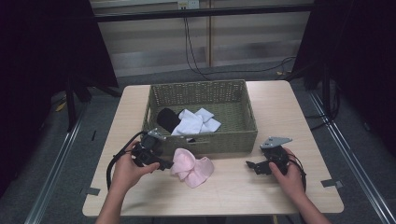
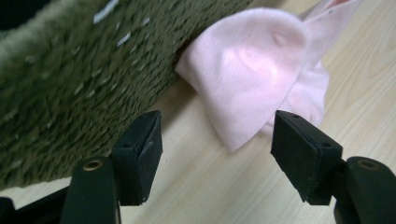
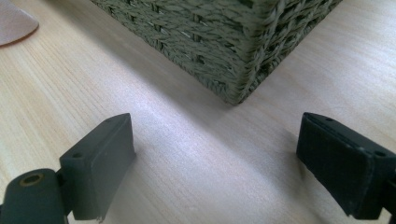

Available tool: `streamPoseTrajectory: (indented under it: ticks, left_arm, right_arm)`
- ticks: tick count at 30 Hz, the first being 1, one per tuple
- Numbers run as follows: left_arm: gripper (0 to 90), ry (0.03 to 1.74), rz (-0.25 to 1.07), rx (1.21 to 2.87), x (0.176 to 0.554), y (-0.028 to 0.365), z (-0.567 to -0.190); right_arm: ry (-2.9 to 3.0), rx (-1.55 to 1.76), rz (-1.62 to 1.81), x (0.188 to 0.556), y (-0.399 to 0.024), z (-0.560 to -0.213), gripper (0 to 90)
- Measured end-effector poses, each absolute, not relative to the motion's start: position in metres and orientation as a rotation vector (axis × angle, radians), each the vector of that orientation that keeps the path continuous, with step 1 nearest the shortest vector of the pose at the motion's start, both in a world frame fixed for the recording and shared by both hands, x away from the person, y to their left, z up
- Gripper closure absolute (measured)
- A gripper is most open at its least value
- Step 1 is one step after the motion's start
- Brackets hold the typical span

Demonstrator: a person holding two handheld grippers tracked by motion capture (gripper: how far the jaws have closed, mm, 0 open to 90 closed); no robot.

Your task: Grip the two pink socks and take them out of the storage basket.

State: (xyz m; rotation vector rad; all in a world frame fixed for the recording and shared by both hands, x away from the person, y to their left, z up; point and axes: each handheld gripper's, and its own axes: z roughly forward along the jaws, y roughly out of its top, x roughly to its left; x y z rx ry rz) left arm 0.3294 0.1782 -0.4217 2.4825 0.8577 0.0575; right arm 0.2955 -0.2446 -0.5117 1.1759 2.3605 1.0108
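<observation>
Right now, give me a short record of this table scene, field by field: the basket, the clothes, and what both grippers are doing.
surface: pale wooden table
container: olive woven rectangular basket, open top
inside basket: white cloth; black cloth
outside basket: pink fabric garment on table, against basket's front wall
left gripper: open, jaws either side of garment's tip
right gripper: open, holding nothing, facing basket corner

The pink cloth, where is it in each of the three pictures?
High view: the pink cloth lies on the table in front of the basket, just right of the left tongs.
Left gripper view: it sits upper middle, ahead of the open jaws, against the basket wall.
Right gripper view: a small pinkish edge at the top left corner is probably it.
Shared landmark: the green woven basket.
</observation>
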Motion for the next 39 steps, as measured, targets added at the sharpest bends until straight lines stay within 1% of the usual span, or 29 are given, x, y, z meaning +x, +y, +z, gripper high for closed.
streamPoseTrajectory:
  ticks: [11,15,27,35,39]
  left_arm:
    - [31.0,0.884,0.056,2.464,0.328,0.191,-0.438]
    - [29.8,0.857,0.051,2.470,0.326,0.194,-0.443]
    - [28.9,0.853,0.055,2.485,0.322,0.202,-0.465]
    - [26.4,0.849,0.071,2.489,0.320,0.209,-0.477]
    - [23.8,0.847,0.088,2.488,0.318,0.212,-0.482]
  right_arm:
    - [2.360,1.176,1.010,0.295,-0.245,-0.512,10.6]
    - [2.361,1.176,1.012,0.296,-0.245,-0.512,10.6]
    - [2.361,1.176,1.011,0.295,-0.245,-0.512,10.6]
    - [2.361,1.176,1.011,0.295,-0.245,-0.512,10.6]
    - [2.360,1.177,1.010,0.295,-0.245,-0.512,10.6]
